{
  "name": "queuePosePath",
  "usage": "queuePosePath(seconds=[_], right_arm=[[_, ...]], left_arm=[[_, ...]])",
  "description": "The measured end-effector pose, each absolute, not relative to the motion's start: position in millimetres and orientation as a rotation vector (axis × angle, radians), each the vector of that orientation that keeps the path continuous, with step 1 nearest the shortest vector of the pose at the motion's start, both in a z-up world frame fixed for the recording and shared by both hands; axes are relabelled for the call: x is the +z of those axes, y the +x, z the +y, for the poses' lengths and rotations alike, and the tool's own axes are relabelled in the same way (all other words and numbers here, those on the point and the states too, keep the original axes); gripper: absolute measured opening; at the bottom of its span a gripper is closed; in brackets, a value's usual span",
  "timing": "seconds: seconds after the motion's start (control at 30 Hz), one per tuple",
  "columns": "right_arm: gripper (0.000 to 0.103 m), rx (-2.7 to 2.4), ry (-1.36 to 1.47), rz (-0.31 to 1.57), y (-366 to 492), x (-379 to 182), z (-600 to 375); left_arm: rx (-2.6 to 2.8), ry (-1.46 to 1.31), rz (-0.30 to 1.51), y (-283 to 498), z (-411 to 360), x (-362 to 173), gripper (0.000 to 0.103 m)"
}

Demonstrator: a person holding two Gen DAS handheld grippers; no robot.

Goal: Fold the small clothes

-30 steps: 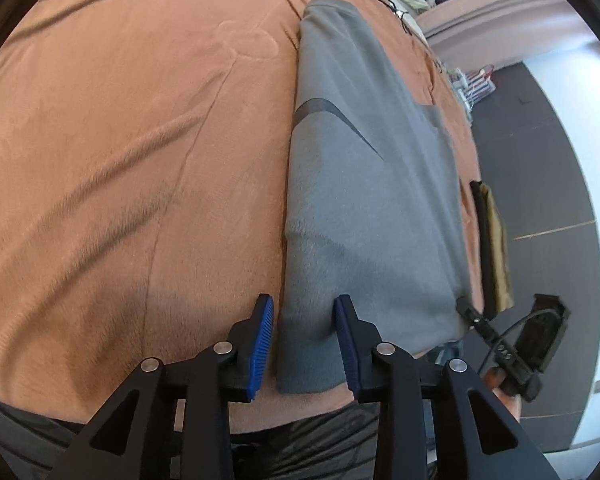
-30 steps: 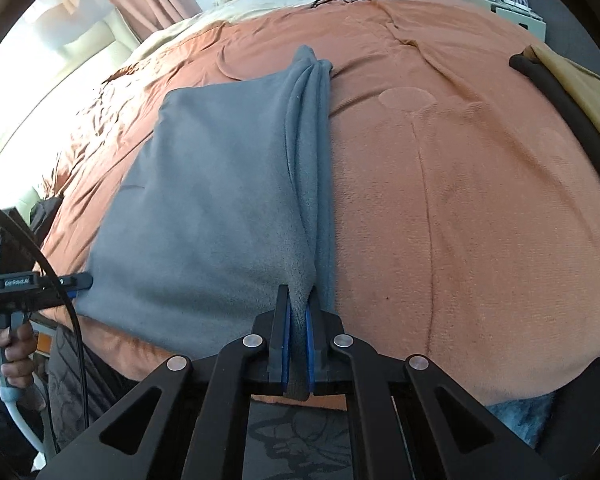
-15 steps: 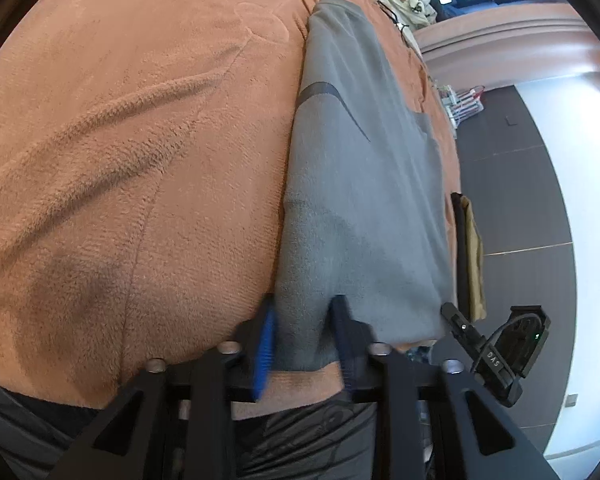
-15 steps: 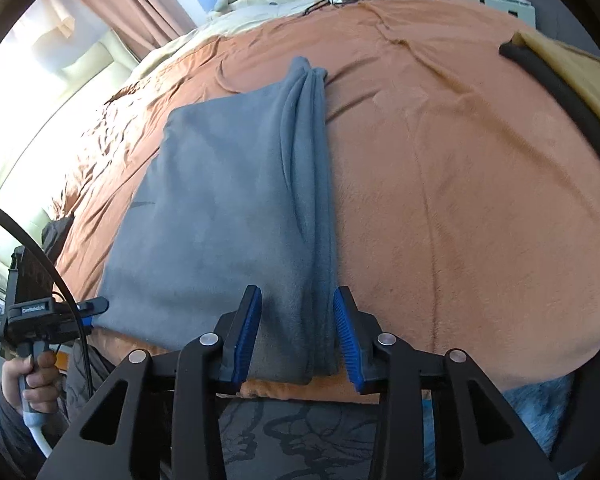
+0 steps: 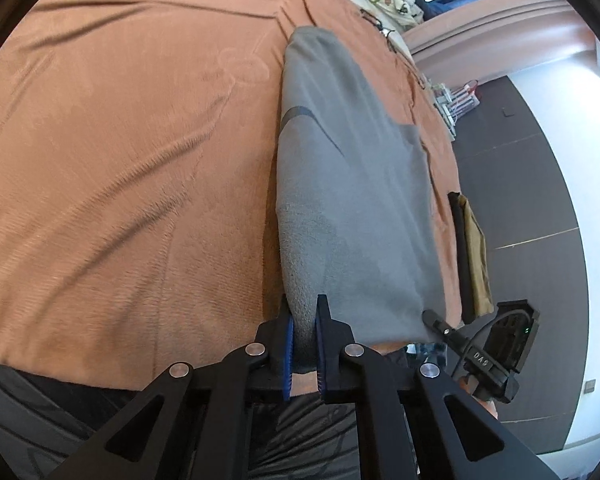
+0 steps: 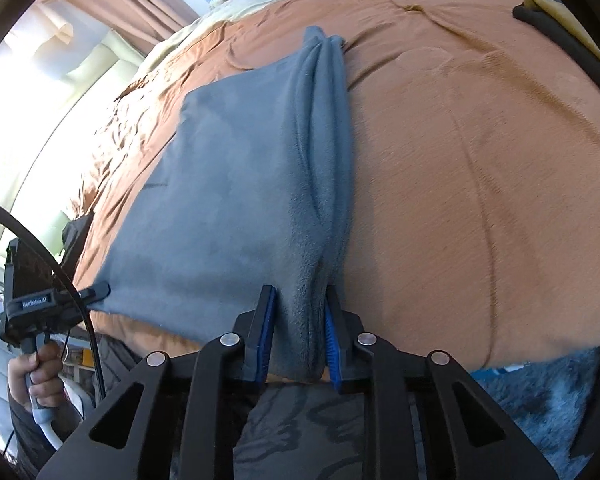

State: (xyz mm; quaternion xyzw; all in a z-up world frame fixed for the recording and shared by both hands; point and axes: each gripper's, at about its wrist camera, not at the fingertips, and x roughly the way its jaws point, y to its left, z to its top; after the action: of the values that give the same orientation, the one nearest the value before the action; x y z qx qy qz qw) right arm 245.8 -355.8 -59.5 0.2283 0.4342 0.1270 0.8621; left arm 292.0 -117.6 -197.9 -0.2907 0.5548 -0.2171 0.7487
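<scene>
Left wrist view – garment: a soft grey fleece garment (image 5: 352, 200), already folded into a long strip, lies on the bed's orange-brown blanket (image 5: 120, 160), its near end at the bed's edge.
Left wrist view – left tongs: the left tongs (image 5: 303, 344) are pressed together on the near left corner of the grey fleece; cloth fills the narrow gap between the blue pads.
Left wrist view – other tool: the right tongs show low at the right, at the garment's other near corner.
Right wrist view – garment: the bunched, pleated right edge of the grey fleece runs away from the camera up the blanket.
Right wrist view – right tongs: the right tongs (image 6: 298, 332) are closing on that thick edge; the pads touch the fleece on both sides, yet the pinch looks not fully set.
Right wrist view – hand: a hand (image 6: 36, 376) grips the left tool's handle at the far left.
Step in hand: taking both near corners, probably for a cross fold.
Next move calls for: a firm right pinch first, then lifting both corners together and carrying them evenly toward the far end, so the layers stay aligned.
</scene>
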Motion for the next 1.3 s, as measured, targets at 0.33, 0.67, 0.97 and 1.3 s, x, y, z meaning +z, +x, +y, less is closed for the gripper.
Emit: queuePosePath(seconds=[0.33, 0.67, 0.97, 1.3], right_arm=[[0.018, 0.329, 0.475, 0.928, 240.8, -62.2, -337.3], [0.022, 0.350, 0.465, 0.931, 247.4, -58.2, -346.7], [0.060, 0.322, 0.504, 0.900, 269.7, -55.6, -372.3], [0.060, 0.336, 0.582, 0.916, 301.2, -76.8, -376.4]], left_arm=[[-0.480, -0.633, 1.197, 279.4, -106.2, -186.2, 0.008], [-0.451, -0.614, 1.244, 289.2, -100.2, -202.6, 0.019], [-0.445, -0.693, 1.219, 316.2, -87.7, -218.6, 0.049], [-0.489, -0.730, 1.221, 361.3, -93.7, -228.0, 0.048]])
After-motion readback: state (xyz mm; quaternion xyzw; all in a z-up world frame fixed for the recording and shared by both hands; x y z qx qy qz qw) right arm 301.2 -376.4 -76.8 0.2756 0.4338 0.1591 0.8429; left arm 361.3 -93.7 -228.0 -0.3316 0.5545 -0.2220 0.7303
